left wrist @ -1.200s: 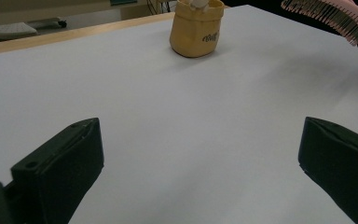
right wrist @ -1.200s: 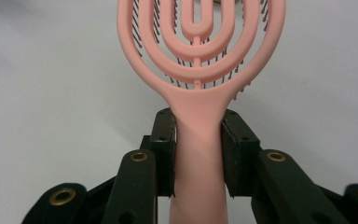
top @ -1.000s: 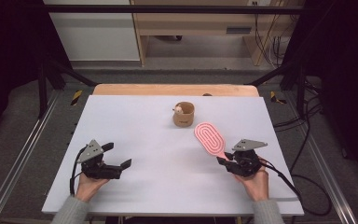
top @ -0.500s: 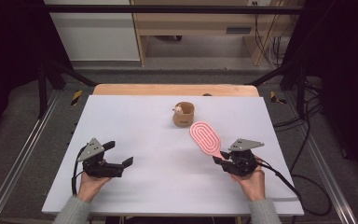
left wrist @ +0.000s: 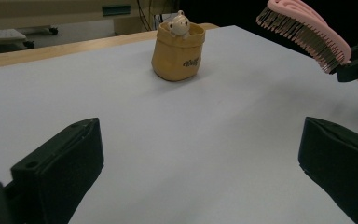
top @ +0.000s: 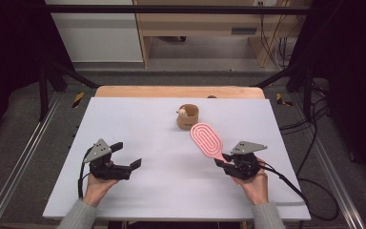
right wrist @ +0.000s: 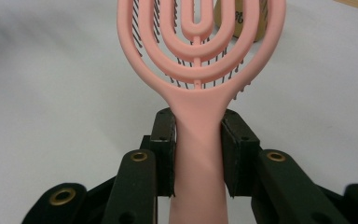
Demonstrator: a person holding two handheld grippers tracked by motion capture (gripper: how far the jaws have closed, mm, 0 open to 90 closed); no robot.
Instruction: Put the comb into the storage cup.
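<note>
Jaws of the right gripper [right wrist: 198, 154] are clamped on the handle of a pink hairbrush [right wrist: 200, 56], one pad on each side of it just below the oval head. In the high view that gripper [top: 225, 161] sits at the near right of the white table [top: 138, 200], and the hairbrush [top: 206, 140] angles up and away from it toward the middle. The left gripper [top: 126, 159], at the near left, has its jaws spread wide with nothing between them and touching nothing.

The left gripper view adds the brush's underside: dark bristles [left wrist: 298, 35] point down, and the head hangs clear of the table. The right gripper view adds the open loops of the head, with table seen through them.

Farther off, a small tan pouch [top: 188, 117] with a little figure [left wrist: 177, 23] peeking from it stands just beyond the brush tip, apart from it. Bare tabletop lies between the grippers and to the left of the pouch; the wooden far edge [top: 138, 91] runs behind.
</note>
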